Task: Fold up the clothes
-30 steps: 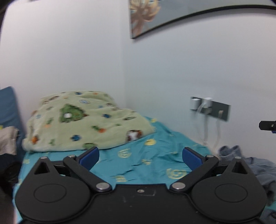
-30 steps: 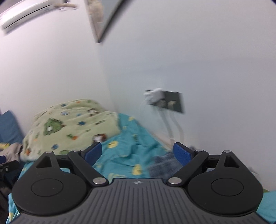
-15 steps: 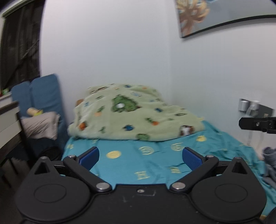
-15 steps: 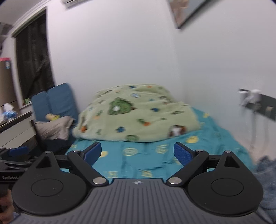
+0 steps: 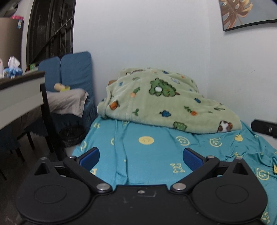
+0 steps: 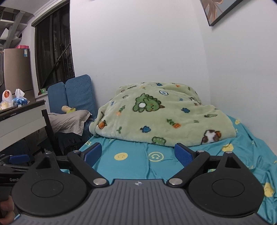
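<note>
Both grippers hover above the near end of a bed with a teal patterned sheet (image 5: 155, 155), also in the right wrist view (image 6: 138, 166). My left gripper (image 5: 141, 158) is open and empty. My right gripper (image 6: 138, 153) is open and empty. No garment lies in view now. A folded green fleece blanket (image 5: 164, 102) with cartoon prints lies at the head of the bed, also in the right wrist view (image 6: 161, 114). The right gripper's edge (image 5: 264, 128) shows at the right of the left wrist view, and the left gripper (image 6: 15, 160) at the left of the right wrist view.
A white desk with black legs (image 5: 20, 98) stands left of the bed, with tissues and bottles on it. Blue cushions (image 6: 77, 93) and a grey pillow (image 6: 69, 121) sit beyond it. White walls bound the bed behind and right. A framed picture (image 5: 242, 13) hangs on the right wall.
Both views have swung left, from the right wall with its socket and a grey-blue garment to the bed's head and the desk. The garment has left view. Both grippers stayed open.
</note>
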The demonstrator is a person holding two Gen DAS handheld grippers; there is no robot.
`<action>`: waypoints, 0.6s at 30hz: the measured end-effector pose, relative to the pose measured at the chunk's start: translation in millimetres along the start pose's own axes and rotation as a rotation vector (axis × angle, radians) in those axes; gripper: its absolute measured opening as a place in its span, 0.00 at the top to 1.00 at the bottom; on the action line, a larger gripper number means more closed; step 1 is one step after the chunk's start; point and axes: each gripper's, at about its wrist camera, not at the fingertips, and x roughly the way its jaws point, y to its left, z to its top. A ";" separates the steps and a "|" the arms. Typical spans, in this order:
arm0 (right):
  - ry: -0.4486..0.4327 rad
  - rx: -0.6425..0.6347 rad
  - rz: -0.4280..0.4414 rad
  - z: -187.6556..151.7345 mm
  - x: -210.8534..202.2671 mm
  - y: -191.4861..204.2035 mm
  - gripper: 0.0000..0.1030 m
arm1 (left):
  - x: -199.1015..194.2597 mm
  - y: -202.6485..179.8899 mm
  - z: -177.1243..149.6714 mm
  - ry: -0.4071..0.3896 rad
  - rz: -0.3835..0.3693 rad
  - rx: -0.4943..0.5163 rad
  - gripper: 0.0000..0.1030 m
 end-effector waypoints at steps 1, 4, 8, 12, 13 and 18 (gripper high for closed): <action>0.009 -0.003 0.006 -5.2 1.8 -0.7 0.10 | 3.0 -0.3 -3.2 0.009 -0.002 -0.006 0.00; 0.026 -0.028 0.006 -23.0 4.5 -4.0 0.10 | 12.6 -2.2 -11.5 0.027 -0.008 0.006 0.00; 0.043 -0.054 -0.009 -37.9 10.8 -8.7 0.09 | 23.3 -4.3 -14.3 0.037 0.001 0.015 0.00; 0.045 -0.065 0.002 -38.2 20.5 -8.5 0.04 | 25.9 -0.4 -14.8 0.020 0.003 -0.002 0.00; 0.049 -0.061 0.000 -39.1 22.6 -9.1 0.03 | 25.9 -0.8 -14.9 0.014 0.010 0.002 0.00; 0.091 -0.042 -0.024 -45.3 31.3 -13.7 0.00 | 26.5 -4.8 -17.2 0.010 0.012 0.024 0.00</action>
